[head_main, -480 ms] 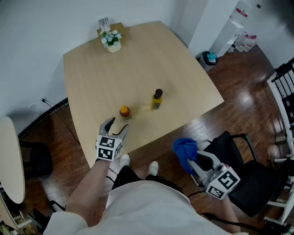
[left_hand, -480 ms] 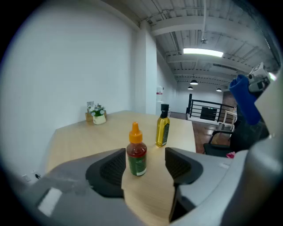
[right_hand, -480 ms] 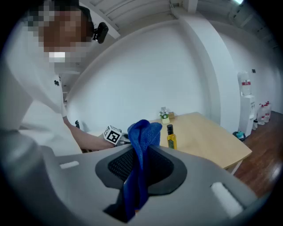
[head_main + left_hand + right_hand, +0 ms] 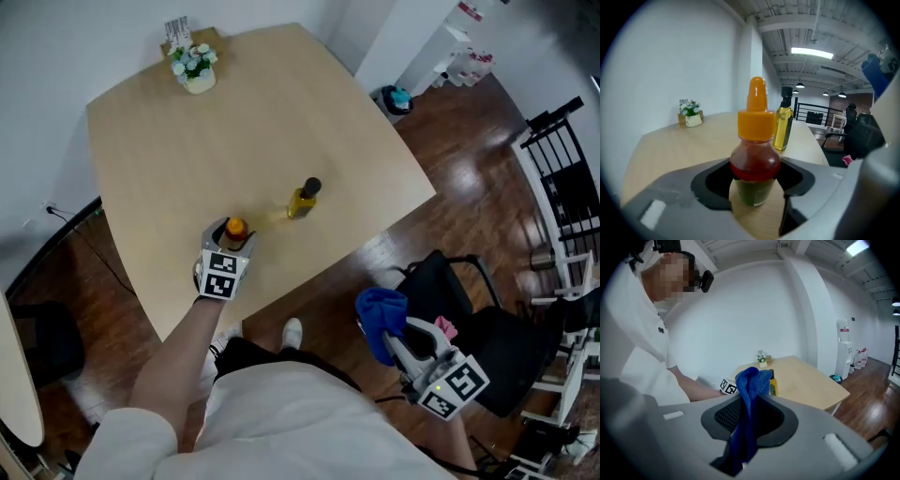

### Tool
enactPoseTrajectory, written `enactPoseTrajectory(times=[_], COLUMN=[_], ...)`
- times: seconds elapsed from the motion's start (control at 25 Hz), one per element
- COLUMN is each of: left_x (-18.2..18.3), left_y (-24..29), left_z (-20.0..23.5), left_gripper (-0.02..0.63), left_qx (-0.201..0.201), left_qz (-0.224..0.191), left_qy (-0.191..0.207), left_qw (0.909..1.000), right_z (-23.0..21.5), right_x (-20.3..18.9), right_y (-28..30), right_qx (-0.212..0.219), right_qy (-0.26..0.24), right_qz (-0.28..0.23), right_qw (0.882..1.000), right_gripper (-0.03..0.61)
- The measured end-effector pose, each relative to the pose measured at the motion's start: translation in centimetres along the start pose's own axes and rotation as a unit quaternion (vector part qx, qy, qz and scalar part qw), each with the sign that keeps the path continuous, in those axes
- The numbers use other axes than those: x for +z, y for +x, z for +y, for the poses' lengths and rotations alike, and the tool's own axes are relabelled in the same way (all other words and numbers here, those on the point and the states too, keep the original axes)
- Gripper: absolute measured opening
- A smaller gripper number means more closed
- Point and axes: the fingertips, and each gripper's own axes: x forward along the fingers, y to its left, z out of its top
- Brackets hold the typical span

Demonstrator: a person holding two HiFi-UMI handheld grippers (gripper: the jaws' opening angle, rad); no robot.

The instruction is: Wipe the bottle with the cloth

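Note:
A small sauce bottle (image 4: 234, 229) with an orange cap stands upright near the front edge of the wooden table (image 4: 253, 112). My left gripper (image 4: 234, 236) has a jaw pressed against each side of it. In the left gripper view the bottle (image 4: 756, 154) fills the gap between the jaws of the left gripper (image 4: 756, 180). My right gripper (image 4: 396, 339) is off the table to the lower right, above the floor, shut on a blue cloth (image 4: 380, 319). The cloth (image 4: 749, 394) stands up bunched out of the right gripper (image 4: 746, 427).
A yellow oil bottle (image 4: 303, 198) with a black cap stands to the right of the sauce bottle, also seen as the oil bottle (image 4: 783, 124). A small potted plant (image 4: 193, 67) sits at the table's far corner. A black chair (image 4: 478, 328) stands under my right gripper.
My left gripper has moved forward from just short of the sauce bottle to around it, and its jaws have closed on it. The right gripper still holds the cloth off the table.

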Motion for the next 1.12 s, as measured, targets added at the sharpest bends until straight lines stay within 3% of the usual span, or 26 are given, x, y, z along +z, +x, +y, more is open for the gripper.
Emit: enactPoseTrajectory(times=[0.36, 0.6, 0.72, 0.88, 1.0, 1.12], left_x=[1.5, 7.2, 10.0, 12.3, 13.3, 14.2], left_y=[-1.0, -6.9, -10.1, -13.7, -15.7, -17.0], left_z=[-0.9, -3.3, -4.8, -6.1, -6.6, -7.2], left_gripper=[0.283, 0.282, 0.282, 0.282, 0.282, 0.282], left_qx=[-0.037, -0.098, -0.132, -0.163, -0.175, -0.184], left_qz=[-0.002, -0.041, -0.056, -0.061, -0.058, -0.059], left_qy=[0.01, 0.054, 0.074, 0.094, 0.103, 0.104], left_qw=[0.9992, 0.9928, 0.9869, 0.9802, 0.9774, 0.9757], right_z=[1.2, 3.1, 5.5, 9.7, 11.9, 12.7], right_x=[0.3, 5.2, 8.9, 13.3, 14.8, 15.1], right_y=[0.6, 4.7, 7.4, 10.7, 12.6, 13.4], right_qx=[-0.008, 0.049, 0.1, 0.168, 0.201, 0.218], right_qy=[-0.006, -0.06, -0.108, -0.175, -0.207, -0.216], right_qz=[-0.004, -0.051, -0.076, -0.102, -0.11, -0.112], right_qw=[1.0, 0.996, 0.986, 0.965, 0.951, 0.945], right_gripper=[0.086, 0.086, 0.086, 0.086, 0.086, 0.086])
